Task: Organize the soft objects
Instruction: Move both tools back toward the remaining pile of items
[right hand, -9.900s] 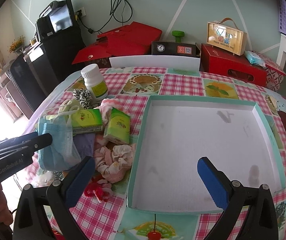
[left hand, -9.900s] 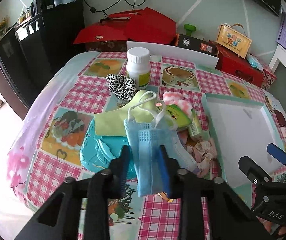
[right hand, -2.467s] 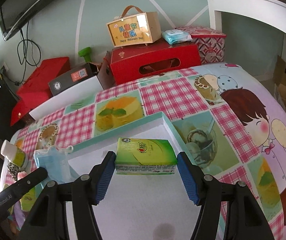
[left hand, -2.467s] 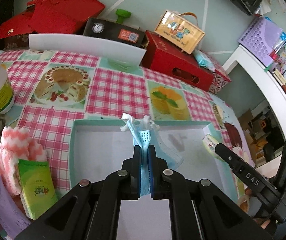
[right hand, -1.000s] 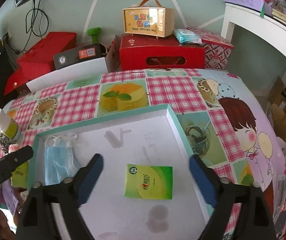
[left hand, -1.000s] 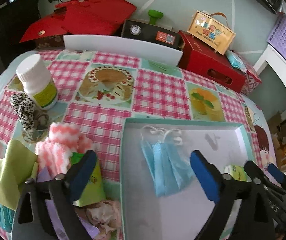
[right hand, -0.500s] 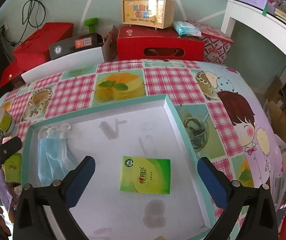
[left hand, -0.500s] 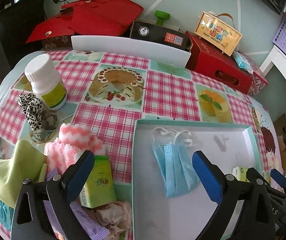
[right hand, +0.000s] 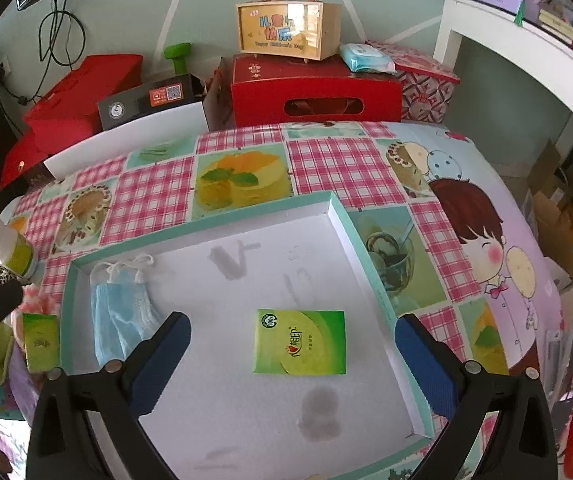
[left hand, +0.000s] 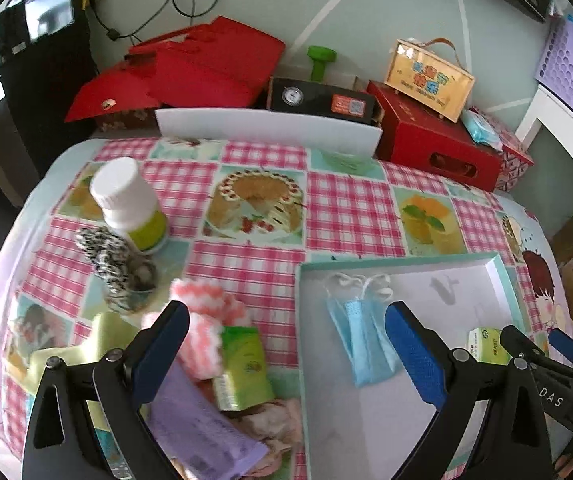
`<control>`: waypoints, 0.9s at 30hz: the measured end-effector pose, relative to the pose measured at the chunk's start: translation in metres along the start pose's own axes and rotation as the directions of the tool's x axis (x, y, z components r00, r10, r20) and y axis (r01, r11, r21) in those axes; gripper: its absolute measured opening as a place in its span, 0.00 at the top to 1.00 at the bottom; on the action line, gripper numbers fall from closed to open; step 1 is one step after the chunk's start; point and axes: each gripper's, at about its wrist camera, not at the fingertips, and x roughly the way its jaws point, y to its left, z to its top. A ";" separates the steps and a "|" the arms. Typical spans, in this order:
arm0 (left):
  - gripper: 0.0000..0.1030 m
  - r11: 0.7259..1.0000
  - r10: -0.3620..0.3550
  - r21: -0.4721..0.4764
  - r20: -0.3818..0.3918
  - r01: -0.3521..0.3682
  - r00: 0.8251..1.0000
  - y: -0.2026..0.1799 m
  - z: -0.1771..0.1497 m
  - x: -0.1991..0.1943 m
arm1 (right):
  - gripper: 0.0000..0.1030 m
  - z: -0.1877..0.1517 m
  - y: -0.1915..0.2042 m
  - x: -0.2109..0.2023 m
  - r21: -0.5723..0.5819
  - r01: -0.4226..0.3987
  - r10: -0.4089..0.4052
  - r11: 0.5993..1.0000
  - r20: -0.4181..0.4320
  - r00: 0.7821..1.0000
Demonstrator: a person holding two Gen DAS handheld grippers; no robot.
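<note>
Across the checked tablecloth (left hand: 350,208) we find the teal-rimmed tray (right hand: 370,256) on the right side, its white floor mostly bare. 2 soft items lie inside it: the blue face mask (right hand: 120,312) against the left wall, ear loops toward the far corner, and the green tissue pack (right hand: 299,342) flat near the middle, well apart from the mask.

Left of the tray sits the unsorted pile. From largest to smallest we note the yellow-green cloth (left hand: 104,344) at the pile's left edge, the purple packet (left hand: 202,424) nearest the camera, the pink-and-white striped cloth (left hand: 206,320), a second green tissue pack (left hand: 244,360) just beside the tray wall, a crumpled pink fabric piece (left hand: 274,420) below it, and the black-and-white scrunchie (left hand: 108,256) touching the white pill bottle (left hand: 126,204). The bottle is rigid; we judge it no part of the sort.

Left gripper (left hand: 286,354): fingers spread wide, holding nothing, hovering above the seam between pile and tray. Right gripper (right hand: 292,362): also spread wide and empty, hanging over the tissue pack without touching it.

Our reading: 2 items placed, about 6 soft pieces left outside. Well under half done. Next pick is likely from the pile.
</note>
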 end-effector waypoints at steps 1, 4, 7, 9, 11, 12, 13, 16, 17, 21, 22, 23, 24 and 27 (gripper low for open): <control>0.05 1.000 0.006 -0.008 0.004 -0.006 1.000 0.005 0.000 -0.003 | 0.00 0.000 0.002 -0.001 0.001 -0.002 0.002 1.000 0.002 1.000; 0.05 0.999 0.030 -0.024 0.015 -0.030 0.999 0.016 -0.001 -0.010 | 0.00 0.000 0.011 -0.005 -0.011 -0.023 0.023 1.000 0.008 1.000; 0.05 0.998 0.044 -0.049 0.032 -0.042 0.999 0.028 -0.001 -0.016 | 0.00 -0.001 0.026 -0.008 -0.040 -0.049 0.050 0.998 0.011 0.999; 0.05 0.996 0.053 -0.071 0.040 -0.050 0.998 0.036 -0.001 -0.021 | 0.00 -0.002 0.037 -0.009 -0.063 -0.067 0.068 0.996 0.012 0.998; 0.05 0.993 0.061 -0.105 0.049 -0.056 0.997 0.048 -0.002 -0.026 | 0.00 -0.004 0.049 -0.010 -0.089 -0.088 0.089 0.992 0.011 0.996; 0.05 0.990 0.065 -0.126 0.054 -0.058 0.996 0.055 -0.002 -0.028 | 0.00 -0.005 0.056 -0.011 -0.104 -0.099 0.101 0.990 0.010 0.995; 0.05 0.986 0.070 -0.152 0.060 -0.061 0.996 0.064 -0.003 -0.031 | 0.00 -0.006 0.063 -0.012 -0.119 -0.111 0.113 0.987 0.009 0.994; 0.05 0.979 0.090 -0.191 0.058 -0.077 0.994 0.081 -0.006 -0.033 | 0.00 -0.010 0.080 -0.014 -0.154 -0.139 0.141 0.978 0.005 0.990; 0.05 0.975 0.099 -0.205 0.051 -0.086 0.994 0.089 -0.008 -0.033 | 0.00 -0.011 0.086 -0.014 -0.164 -0.147 0.150 0.975 0.004 0.989; 0.05 0.962 0.107 -0.259 0.048 -0.091 0.993 0.111 -0.013 -0.037 | 0.00 -0.016 0.109 -0.016 -0.208 -0.192 0.195 0.959 -0.008 0.981; 0.05 0.957 0.112 -0.276 0.053 -0.093 0.992 0.119 -0.015 -0.040 | 0.00 -0.017 0.113 -0.016 -0.217 -0.200 0.203 0.955 -0.011 0.979; 0.05 0.954 0.115 -0.286 0.055 -0.095 0.992 0.124 -0.016 -0.042 | 0.00 -0.019 0.119 -0.017 -0.229 -0.212 0.214 0.950 -0.015 0.977; 0.05 0.949 0.118 -0.299 0.058 -0.095 0.991 0.129 -0.017 -0.044 | 0.00 -0.022 0.127 -0.017 -0.243 -0.226 0.227 0.943 -0.023 0.974; 0.05 0.939 0.119 -0.333 0.062 -0.092 0.991 0.144 -0.022 -0.048 | 0.00 -0.029 0.145 -0.016 -0.278 -0.258 0.256 0.925 -0.045 0.966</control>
